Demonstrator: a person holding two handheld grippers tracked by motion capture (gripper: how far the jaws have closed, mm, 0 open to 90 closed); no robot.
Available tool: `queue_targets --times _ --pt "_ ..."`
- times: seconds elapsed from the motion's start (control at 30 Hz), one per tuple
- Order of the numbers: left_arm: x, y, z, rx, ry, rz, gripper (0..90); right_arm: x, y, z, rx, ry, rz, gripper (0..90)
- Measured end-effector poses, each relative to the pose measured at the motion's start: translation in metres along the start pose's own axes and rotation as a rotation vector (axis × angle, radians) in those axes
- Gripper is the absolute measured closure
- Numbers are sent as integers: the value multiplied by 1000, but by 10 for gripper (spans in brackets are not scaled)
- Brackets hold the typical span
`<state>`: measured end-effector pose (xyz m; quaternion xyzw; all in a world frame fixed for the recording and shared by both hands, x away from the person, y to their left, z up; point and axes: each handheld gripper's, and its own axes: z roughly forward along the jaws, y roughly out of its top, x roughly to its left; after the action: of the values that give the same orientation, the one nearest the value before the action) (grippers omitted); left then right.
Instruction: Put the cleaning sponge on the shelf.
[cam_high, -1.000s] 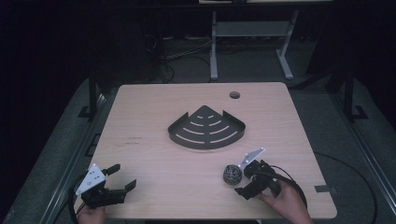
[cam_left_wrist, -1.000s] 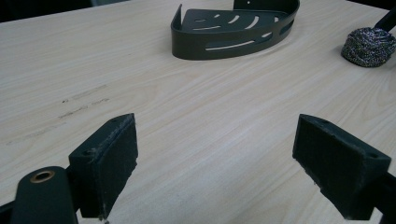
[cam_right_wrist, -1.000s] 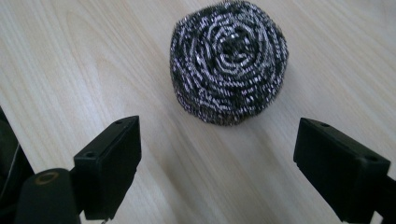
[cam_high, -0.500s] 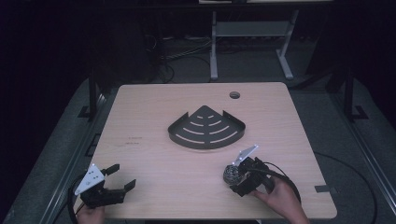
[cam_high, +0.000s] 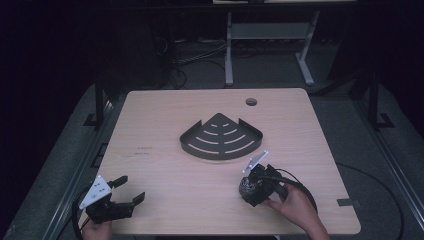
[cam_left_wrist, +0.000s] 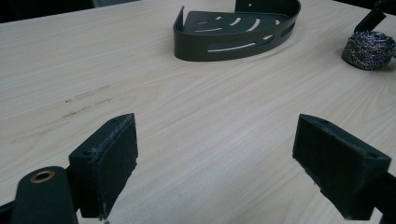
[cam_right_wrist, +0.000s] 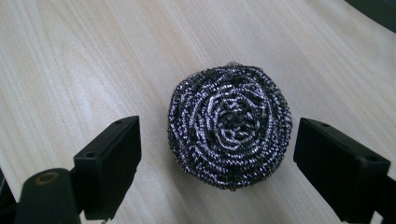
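A round steel-wool scourer (cam_right_wrist: 229, 124) lies on the wooden table (cam_high: 165, 125), near its front right (cam_high: 246, 187). My right gripper (cam_right_wrist: 215, 163) is open, with one jaw on each side of the scourer and small gaps to it. It shows in the high view (cam_high: 251, 190) held by a hand. My left gripper (cam_high: 128, 190) rests open near the front left corner, nothing between its jaws (cam_left_wrist: 215, 158). A dark corner-shaped rack (cam_high: 221, 137) with slotted floor sits mid-table; from the left gripper view the rack (cam_left_wrist: 236, 30) and scourer (cam_left_wrist: 369, 49) lie far ahead.
A round cable hole (cam_high: 251, 102) sits near the table's far edge. A black cable (cam_high: 300, 182) loops off the right gripper. Beyond the table stand a metal frame (cam_high: 270, 45) and floor cables. Faint scuff marks (cam_left_wrist: 84, 102) mark the wood ahead of the left gripper.
My right gripper has moved left and forward onto the scourer, so its jaws now straddle it. The left gripper has stayed put.
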<state>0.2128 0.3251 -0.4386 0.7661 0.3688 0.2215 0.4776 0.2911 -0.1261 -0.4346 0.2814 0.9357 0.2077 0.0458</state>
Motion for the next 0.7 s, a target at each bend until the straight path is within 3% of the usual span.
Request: queue_targets --times 0.3,0.7 --pt "0 0 0 -3 0 -3 133 -4 4 4 26 4 -3 159" --pt "1 0 0 -4 1 -8 133 -6 7 10 72 22 -22 281"
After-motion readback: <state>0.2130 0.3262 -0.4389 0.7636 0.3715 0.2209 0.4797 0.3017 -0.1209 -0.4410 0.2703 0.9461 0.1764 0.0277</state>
